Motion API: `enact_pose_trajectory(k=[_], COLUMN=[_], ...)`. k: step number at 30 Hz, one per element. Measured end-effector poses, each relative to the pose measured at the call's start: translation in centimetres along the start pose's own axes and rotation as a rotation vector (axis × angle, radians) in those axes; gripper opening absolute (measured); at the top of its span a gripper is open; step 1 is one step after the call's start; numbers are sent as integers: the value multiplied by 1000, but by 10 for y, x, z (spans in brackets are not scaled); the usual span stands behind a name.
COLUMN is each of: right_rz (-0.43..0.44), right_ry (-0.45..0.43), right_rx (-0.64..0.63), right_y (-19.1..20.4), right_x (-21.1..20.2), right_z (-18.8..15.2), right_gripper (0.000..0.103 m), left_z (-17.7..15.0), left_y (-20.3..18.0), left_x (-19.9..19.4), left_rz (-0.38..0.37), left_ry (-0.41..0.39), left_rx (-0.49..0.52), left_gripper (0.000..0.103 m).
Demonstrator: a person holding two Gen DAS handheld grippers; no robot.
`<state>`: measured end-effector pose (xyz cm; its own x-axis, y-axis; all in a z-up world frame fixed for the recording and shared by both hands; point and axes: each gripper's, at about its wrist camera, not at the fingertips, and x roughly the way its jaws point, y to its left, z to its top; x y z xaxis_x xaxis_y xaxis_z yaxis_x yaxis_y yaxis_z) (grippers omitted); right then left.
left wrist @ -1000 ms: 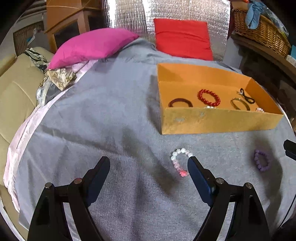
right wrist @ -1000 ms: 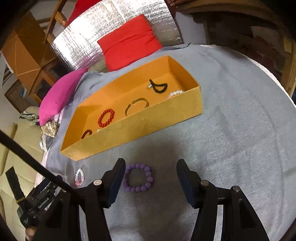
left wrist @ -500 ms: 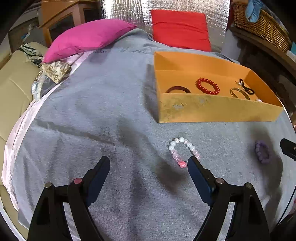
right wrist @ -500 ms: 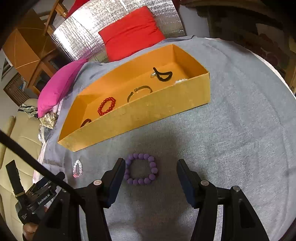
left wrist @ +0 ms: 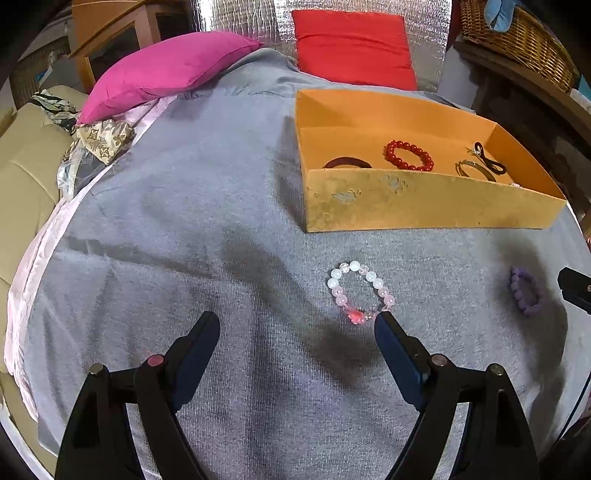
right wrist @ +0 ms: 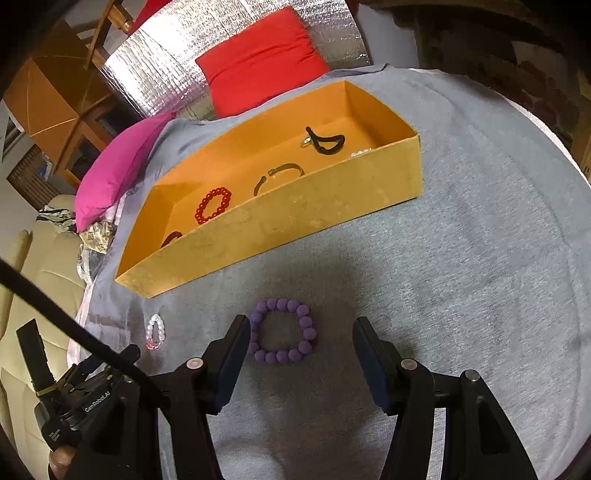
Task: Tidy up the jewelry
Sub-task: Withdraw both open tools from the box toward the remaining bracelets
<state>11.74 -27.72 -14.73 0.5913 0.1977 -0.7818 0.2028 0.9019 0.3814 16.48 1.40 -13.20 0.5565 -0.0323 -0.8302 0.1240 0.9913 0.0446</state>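
Observation:
A pink and white bead bracelet point(left wrist: 360, 293) lies on the grey cloth, just ahead of my open left gripper point(left wrist: 297, 326), close to its right finger. It also shows small in the right wrist view point(right wrist: 156, 331). A purple bead bracelet point(right wrist: 282, 332) lies flat just ahead of my open right gripper point(right wrist: 301, 332), nearer its left finger; it shows in the left wrist view point(left wrist: 524, 291) too. The orange box point(left wrist: 424, 206) holds a red bead bracelet point(left wrist: 408, 155), a dark band point(left wrist: 347, 162), a metal bangle point(left wrist: 474, 170) and a black loop point(right wrist: 325, 142).
A pink cushion point(left wrist: 166, 70) and a red cushion point(left wrist: 354, 48) lie at the far end of the grey cloth. A beige sofa point(left wrist: 22, 177) is at the left. A wicker basket point(left wrist: 517, 33) stands on a shelf at the far right.
Both grippers have moved forward and lower. The pink bracelet now sits nearer my left fingers and the purple one nearer my right fingers. Both stay open.

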Motion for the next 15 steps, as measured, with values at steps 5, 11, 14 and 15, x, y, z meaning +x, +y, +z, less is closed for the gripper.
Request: enact_pose_trajectory(k=[5,11,14,15], right_rz=[-1,-3,-1,1], right_ry=[16,29,35,39], right_rx=[-15,-19,-24,-28], right_y=[6,9,12,14], right_x=[6,11,13,14], right_z=[-3,-5,-5,-6], right_gripper=[62,62,62,62], left_z=[0,-2,-2,-2], left_y=[3,6,8,8], left_x=[1,1,2,3], left_rz=[1,-1,-2,-3], left_ry=[5,11,15,16], left_rx=[-2,-11,-9,-9], left_gripper=[86,86,86,86])
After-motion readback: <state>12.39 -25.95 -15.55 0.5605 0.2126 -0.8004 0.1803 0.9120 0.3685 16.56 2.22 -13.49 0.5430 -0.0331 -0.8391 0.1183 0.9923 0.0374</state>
